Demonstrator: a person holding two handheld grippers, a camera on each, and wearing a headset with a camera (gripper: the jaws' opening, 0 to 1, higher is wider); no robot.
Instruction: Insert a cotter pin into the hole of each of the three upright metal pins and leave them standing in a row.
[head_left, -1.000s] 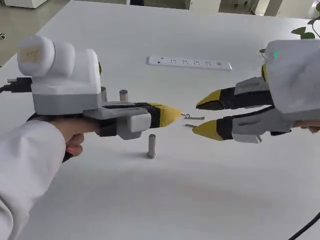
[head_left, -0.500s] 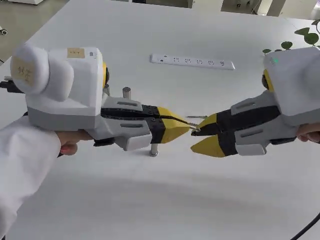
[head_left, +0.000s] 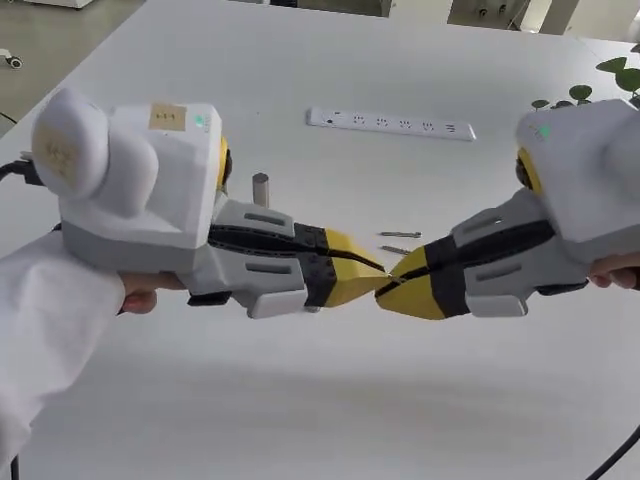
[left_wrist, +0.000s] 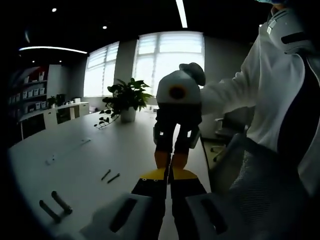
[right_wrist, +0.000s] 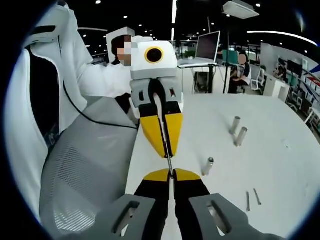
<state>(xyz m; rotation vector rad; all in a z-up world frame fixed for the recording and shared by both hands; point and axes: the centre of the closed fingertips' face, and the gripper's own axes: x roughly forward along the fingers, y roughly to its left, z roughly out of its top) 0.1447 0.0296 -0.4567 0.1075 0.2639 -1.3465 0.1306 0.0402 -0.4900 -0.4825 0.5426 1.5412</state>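
Observation:
My left gripper (head_left: 377, 282) and right gripper (head_left: 389, 289) meet tip to tip above the table. Both are shut on one thin cotter pin (right_wrist: 168, 164), which bridges the short gap between the two pairs of yellow tips. In the right gripper view, three upright metal pins (right_wrist: 209, 166) (right_wrist: 241, 136) (right_wrist: 235, 125) stand on the table to the right of the grippers. One metal pin (head_left: 261, 187) rises behind the left gripper in the head view; the other two are hidden by it. Two spare cotter pins (head_left: 398, 242) lie on the table just beyond the tips.
A white power strip (head_left: 390, 124) lies across the far side of the white table (head_left: 330, 400). A potted plant (head_left: 600, 85) stands at the far right edge. A person's white sleeve (head_left: 40, 330) holds the left gripper.
The grippers have closed the gap between them. The right gripper, open before, has shut on the free end of the cotter pin held by the left.

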